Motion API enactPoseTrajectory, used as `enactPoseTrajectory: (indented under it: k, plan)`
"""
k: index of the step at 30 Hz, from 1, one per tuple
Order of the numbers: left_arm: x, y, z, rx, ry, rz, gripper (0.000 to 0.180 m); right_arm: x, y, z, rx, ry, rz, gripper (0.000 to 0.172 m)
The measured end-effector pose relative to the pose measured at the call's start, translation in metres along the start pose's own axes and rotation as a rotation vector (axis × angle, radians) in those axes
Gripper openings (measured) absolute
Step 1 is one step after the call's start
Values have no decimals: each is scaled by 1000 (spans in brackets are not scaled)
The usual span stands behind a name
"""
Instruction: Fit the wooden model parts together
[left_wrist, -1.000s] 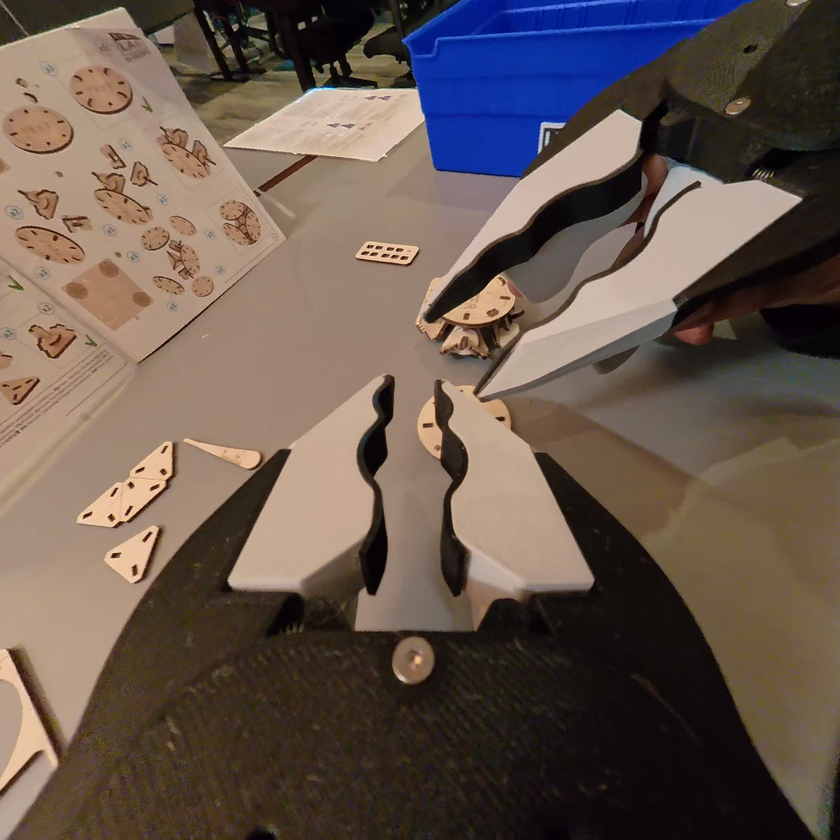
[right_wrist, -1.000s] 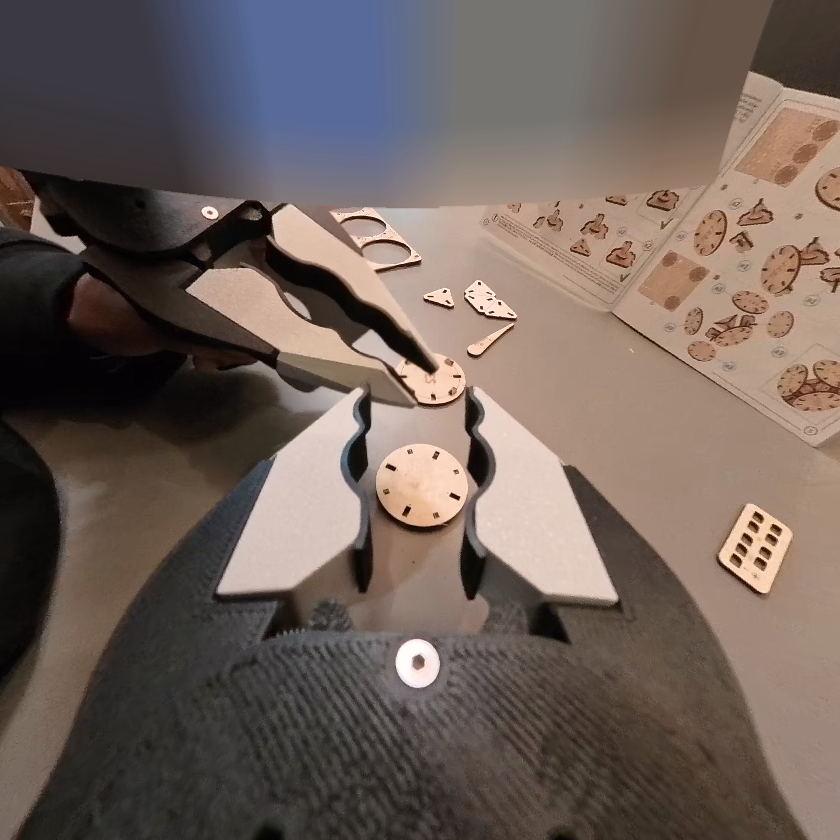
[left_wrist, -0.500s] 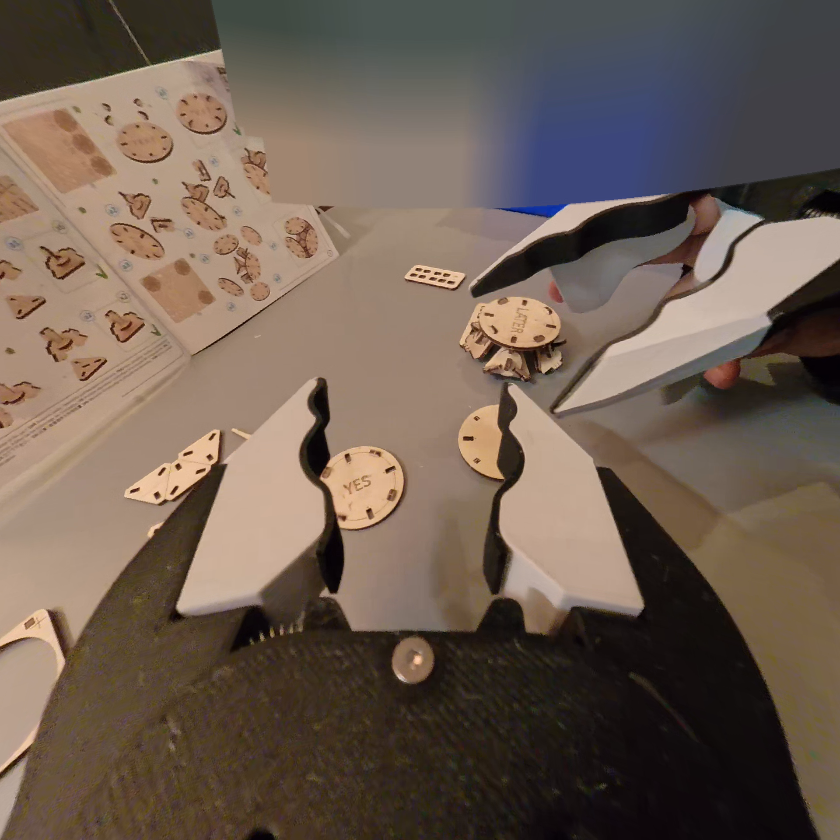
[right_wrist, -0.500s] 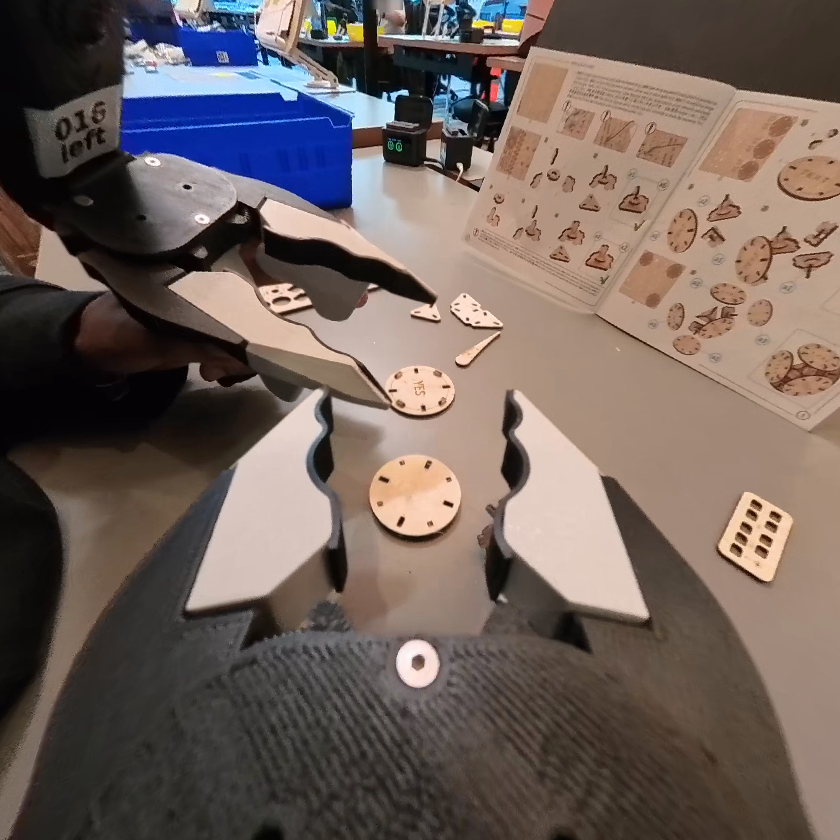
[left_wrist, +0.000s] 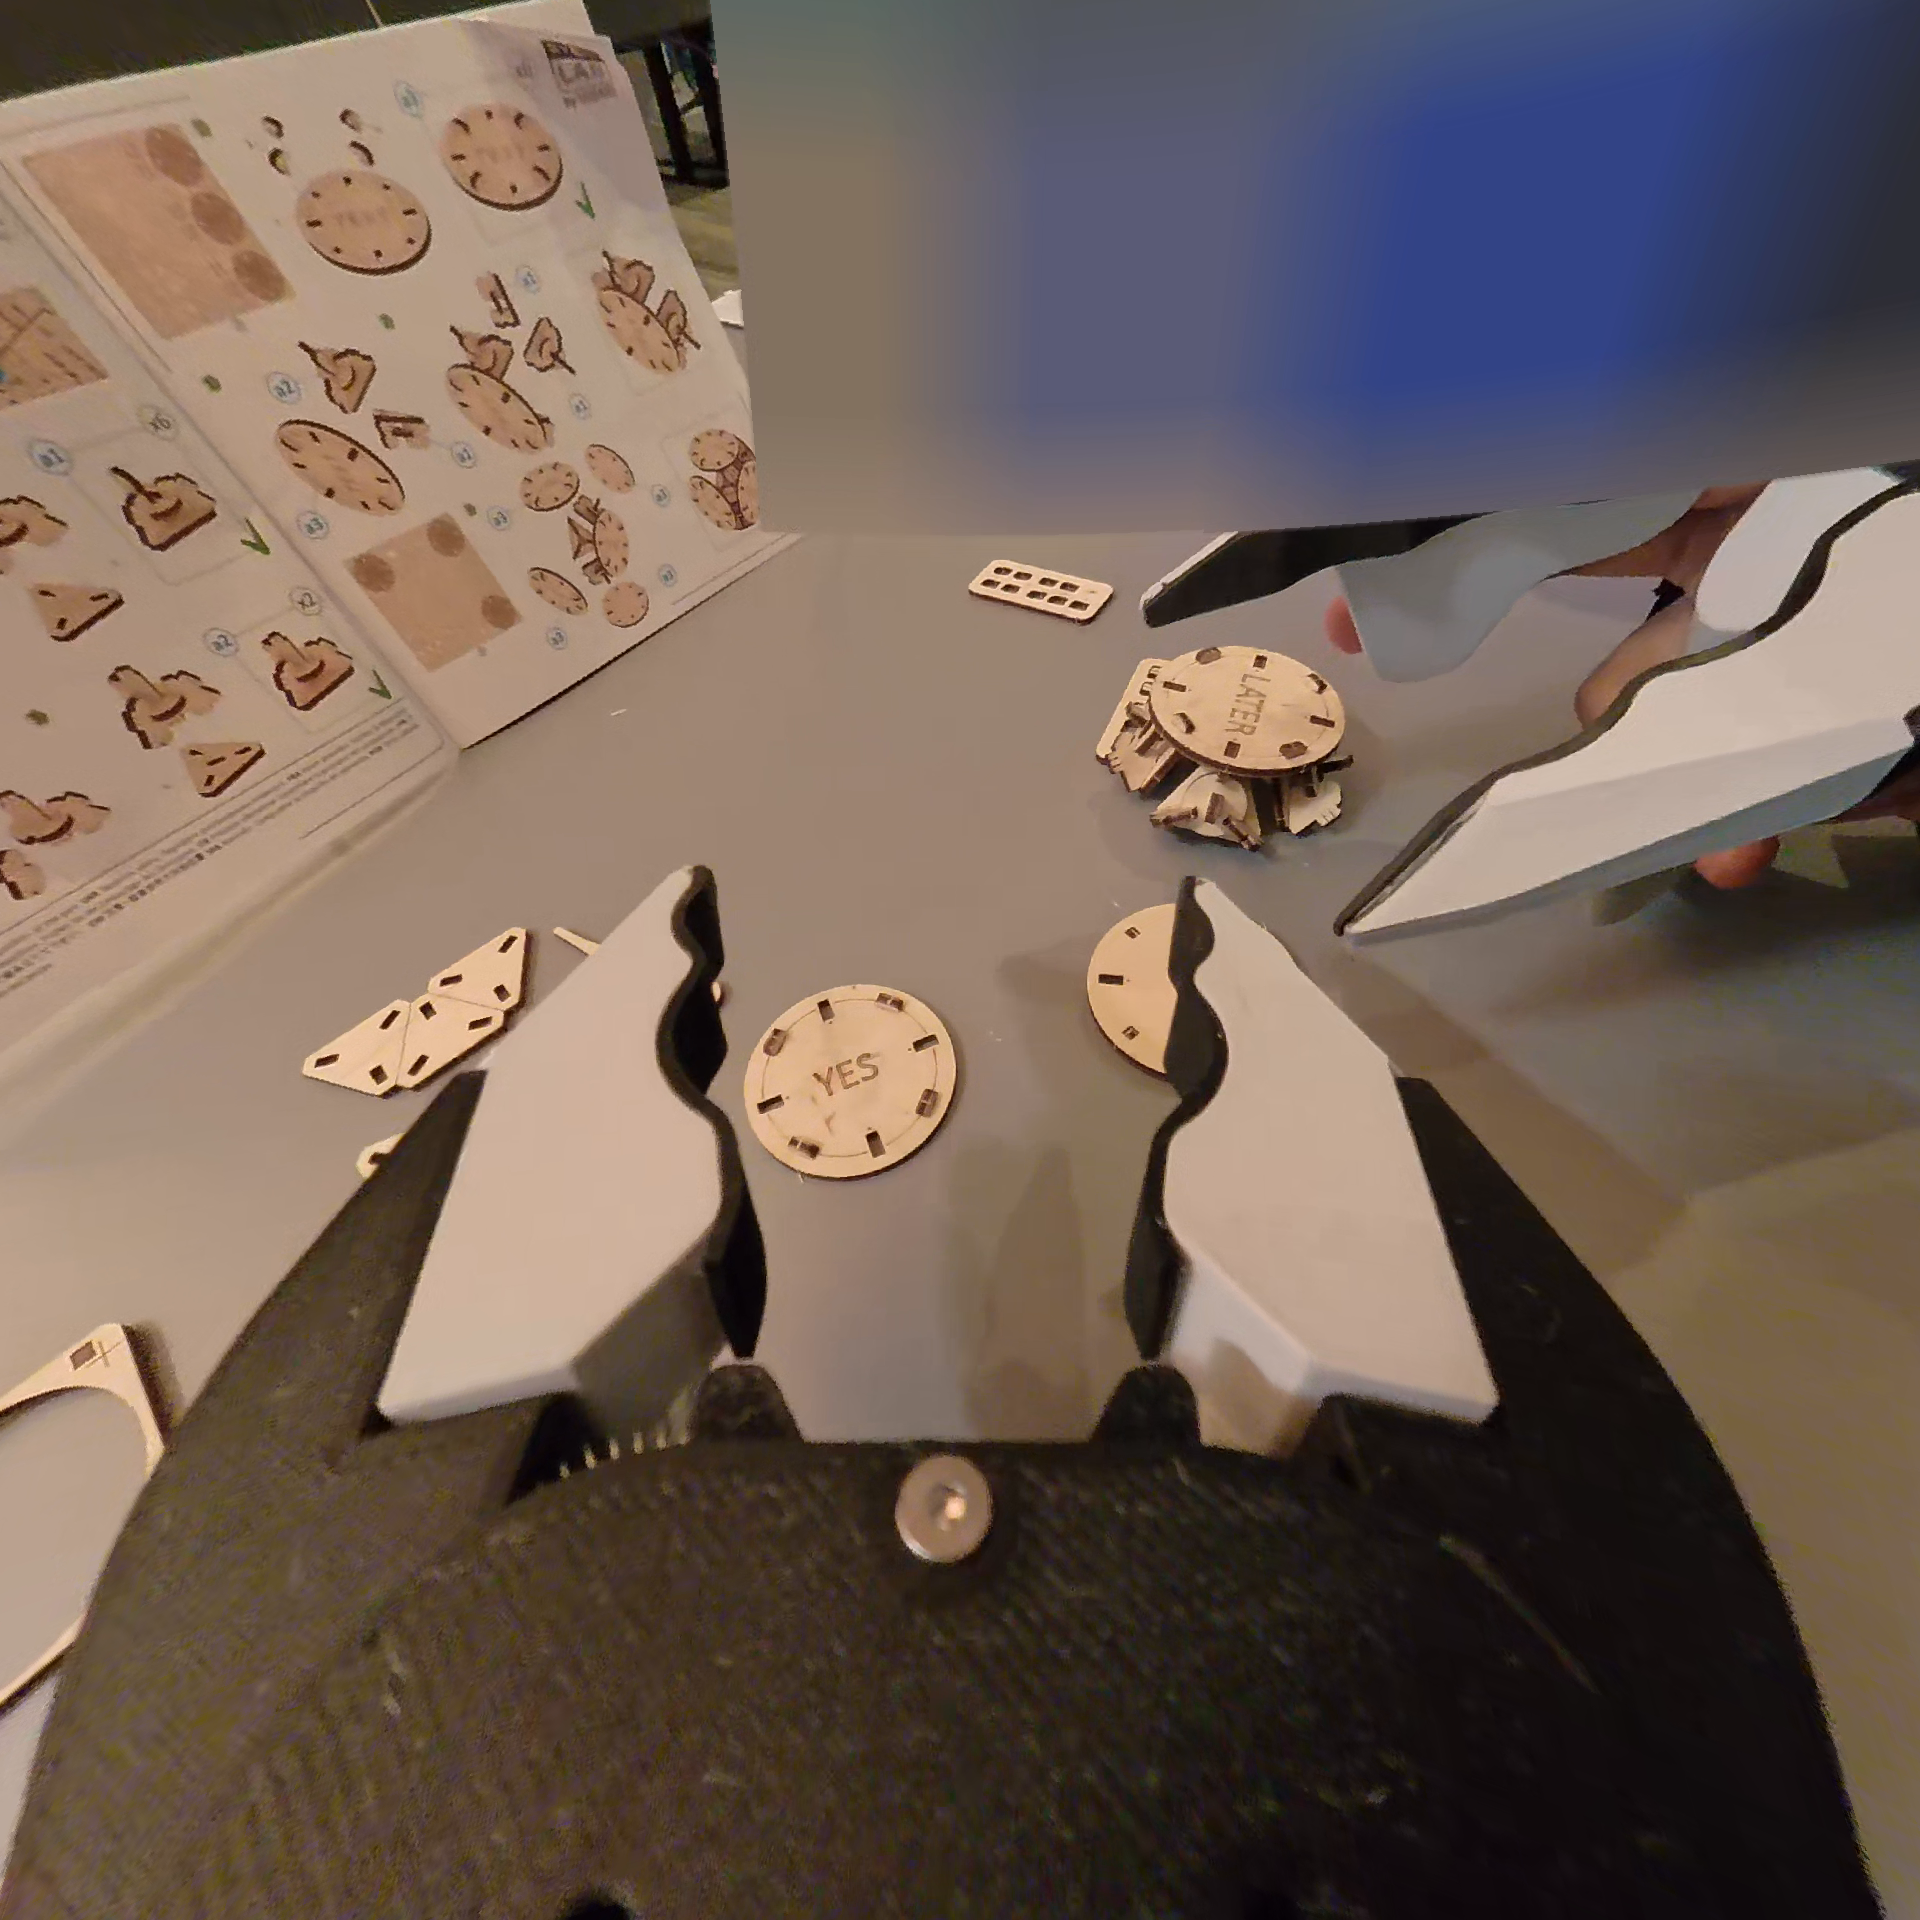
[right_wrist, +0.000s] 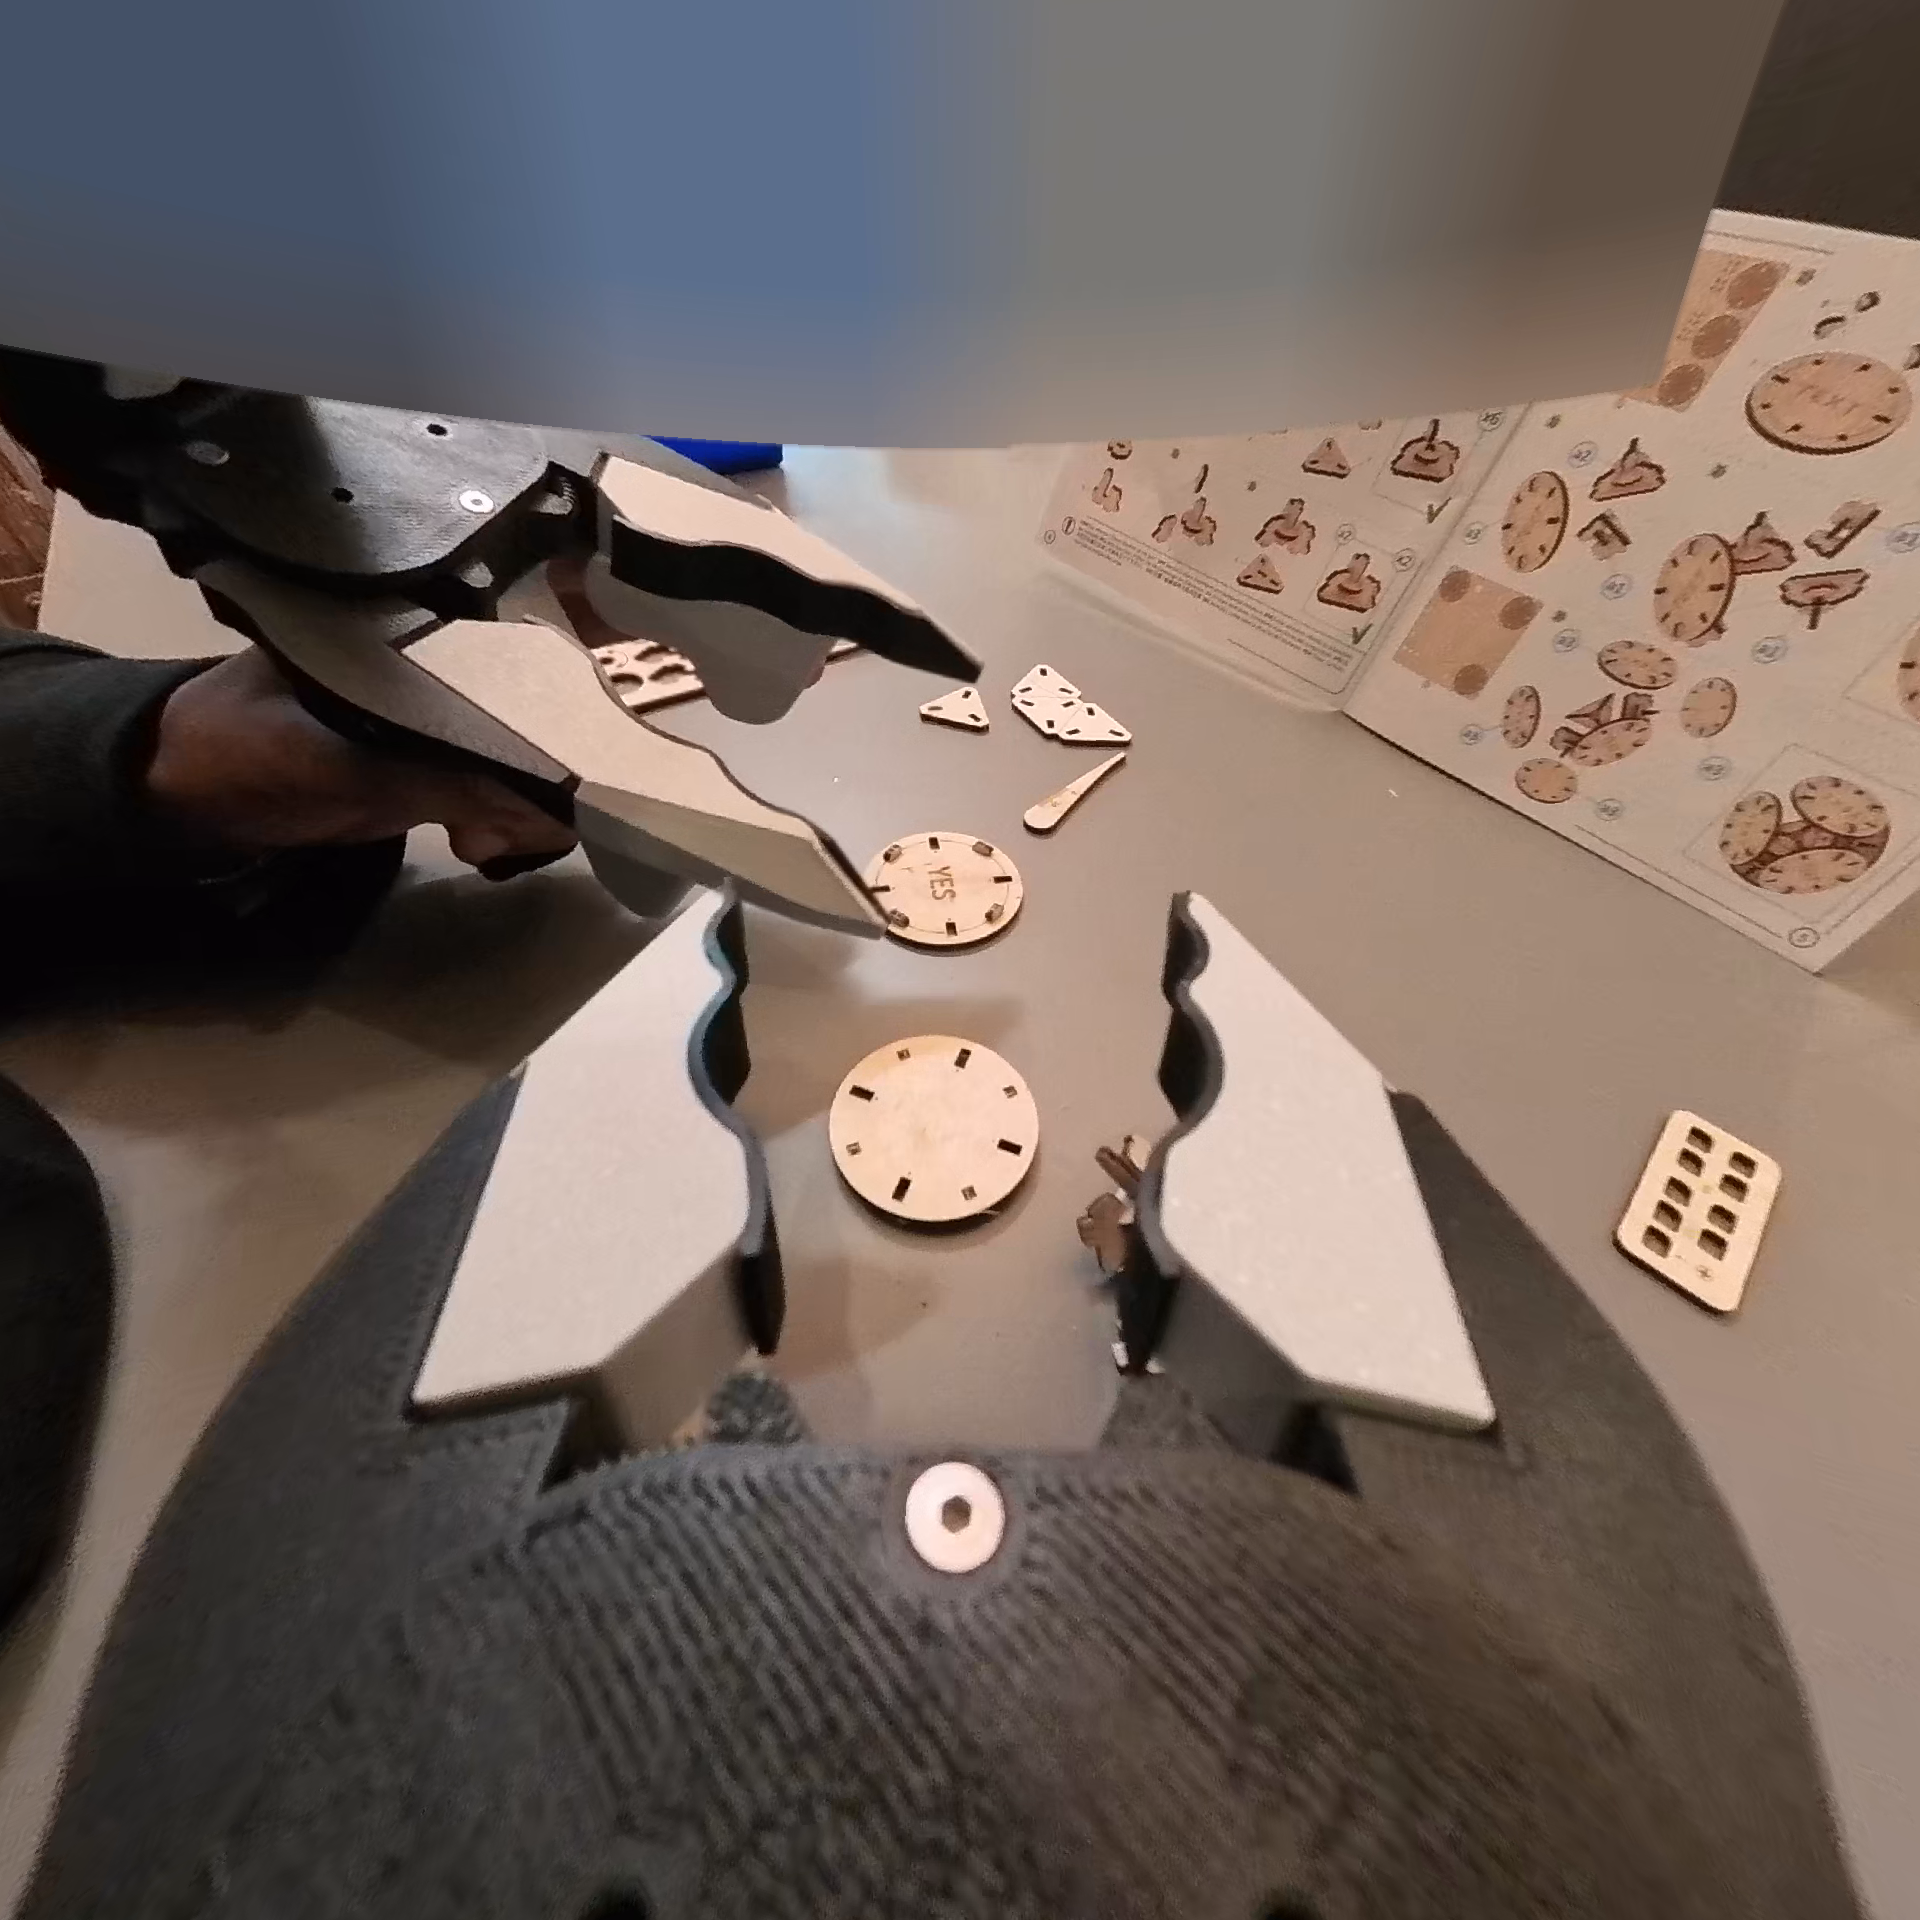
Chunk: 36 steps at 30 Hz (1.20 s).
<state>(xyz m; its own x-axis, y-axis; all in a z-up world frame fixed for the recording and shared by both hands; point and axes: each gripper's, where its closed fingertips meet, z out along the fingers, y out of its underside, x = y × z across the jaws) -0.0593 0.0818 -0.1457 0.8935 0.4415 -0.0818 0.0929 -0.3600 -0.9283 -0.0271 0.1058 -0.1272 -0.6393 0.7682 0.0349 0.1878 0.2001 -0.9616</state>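
My left gripper is open and empty, low over the grey table. An engraved wooden disc lies flat between its fingers, untouched. A plain slotted disc lies partly behind its right finger. My right gripper is open and empty, and the plain disc lies flat between its fingers. The engraved disc lies just beyond its tips, at the left gripper's lower fingertip. A small wooden assembly topped by a disc stands under the open right gripper.
An open instruction sheet stands at the left, also seen in the right wrist view. Triangular pieces, a slotted rectangular plate, a pointer piece and a cut-out wooden frame lie on the table.
Both grippers have opened wide from narrow gaps and drawn back a little. The right gripper's fingers have parted from around the plain disc. Both discs stay flat on the table.
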Motion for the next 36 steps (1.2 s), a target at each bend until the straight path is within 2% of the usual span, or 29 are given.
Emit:
enactPoseTrajectory:
  k: [4,7,9,11,13,17,21,25,28,33,36]
  plan:
    - [2,2,1,-10,13,0,84,4,1,-1,-6,15,-6,80]
    - [10,5,3,-27,57,-2,82,31,18,-15,-83,124,-90,83]
    - [26,9,5,-57,146,1,79,51,24,-29,-81,168,-63,81]
    - [49,15,6,-104,270,-7,79,61,26,-38,-64,141,44,81]
    - [69,26,7,-191,364,-22,86,65,28,-42,-55,114,113,80]
    - [61,39,17,-280,275,53,90,62,49,-34,-169,104,114,80]
    - [57,44,20,-315,264,16,90,60,59,-29,-242,127,68,78]
    - [56,49,23,-357,264,-2,81,60,61,-29,-256,119,101,76]
    - [59,57,26,-407,256,41,83,60,63,-28,-263,111,121,75]
    - [59,56,27,-405,264,25,81,60,66,-27,-286,114,118,68]
    - [58,55,26,-401,260,23,81,60,63,-27,-270,124,105,70]
